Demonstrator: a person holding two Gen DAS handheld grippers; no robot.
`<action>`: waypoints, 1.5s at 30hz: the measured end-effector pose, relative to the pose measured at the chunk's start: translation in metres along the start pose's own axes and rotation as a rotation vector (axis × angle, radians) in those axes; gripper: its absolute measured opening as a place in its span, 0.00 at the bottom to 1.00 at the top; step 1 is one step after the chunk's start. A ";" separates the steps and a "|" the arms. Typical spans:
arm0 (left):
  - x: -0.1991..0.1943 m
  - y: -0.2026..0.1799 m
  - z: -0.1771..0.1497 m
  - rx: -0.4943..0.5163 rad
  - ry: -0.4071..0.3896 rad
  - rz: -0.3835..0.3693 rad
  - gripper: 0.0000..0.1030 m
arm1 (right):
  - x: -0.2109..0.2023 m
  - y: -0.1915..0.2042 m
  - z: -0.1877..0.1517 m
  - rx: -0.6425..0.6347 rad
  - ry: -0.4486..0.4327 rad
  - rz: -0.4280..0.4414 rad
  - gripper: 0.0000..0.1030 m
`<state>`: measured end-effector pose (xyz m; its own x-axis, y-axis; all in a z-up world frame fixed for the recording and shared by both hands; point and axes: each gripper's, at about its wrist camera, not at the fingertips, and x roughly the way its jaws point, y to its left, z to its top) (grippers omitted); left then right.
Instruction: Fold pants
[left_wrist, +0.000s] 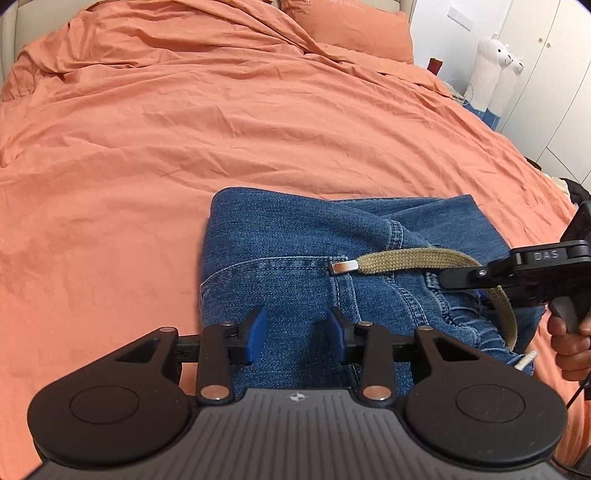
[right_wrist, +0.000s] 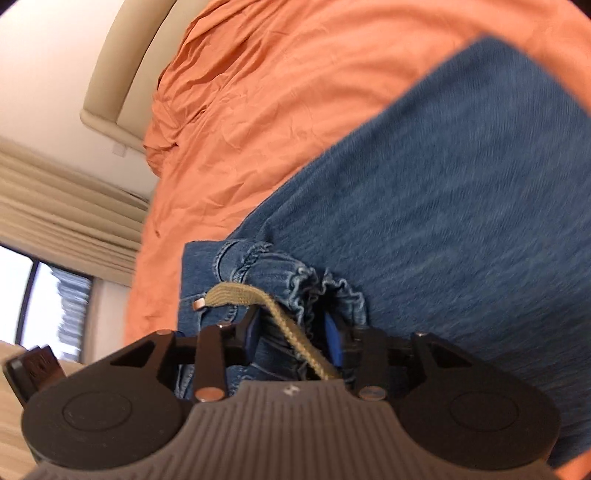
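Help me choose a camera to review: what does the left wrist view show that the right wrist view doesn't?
Only the left wrist view shows the pillow, two plush alpacas, the wardrobe and the person's hand holding the right gripper. Only the right wrist view shows the curtain, window and headboard. Both show the folded jeans, their khaki drawstring and the orange bedspread.

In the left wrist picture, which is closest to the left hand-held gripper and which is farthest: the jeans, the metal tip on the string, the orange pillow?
From the left hand-held gripper:
1. Jeans, right under its fingers.
2. Metal tip of the string, slightly ahead, right of centre.
3. Orange pillow, far end of the bed.
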<state>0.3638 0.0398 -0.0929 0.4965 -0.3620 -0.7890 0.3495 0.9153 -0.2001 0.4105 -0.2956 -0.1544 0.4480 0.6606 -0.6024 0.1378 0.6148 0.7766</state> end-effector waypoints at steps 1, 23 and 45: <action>-0.001 0.000 0.000 -0.004 -0.005 0.002 0.42 | 0.002 0.000 -0.001 0.006 -0.006 0.016 0.19; -0.043 -0.033 0.039 -0.022 -0.171 0.010 0.38 | -0.096 0.203 0.060 -0.528 -0.092 -0.378 0.11; 0.029 -0.047 0.019 0.080 -0.030 0.007 0.36 | -0.058 -0.006 0.105 -0.308 -0.088 -0.578 0.32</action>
<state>0.3765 -0.0167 -0.0956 0.5223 -0.3616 -0.7723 0.4076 0.9013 -0.1464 0.4762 -0.3824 -0.1044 0.4505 0.1574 -0.8788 0.1244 0.9637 0.2363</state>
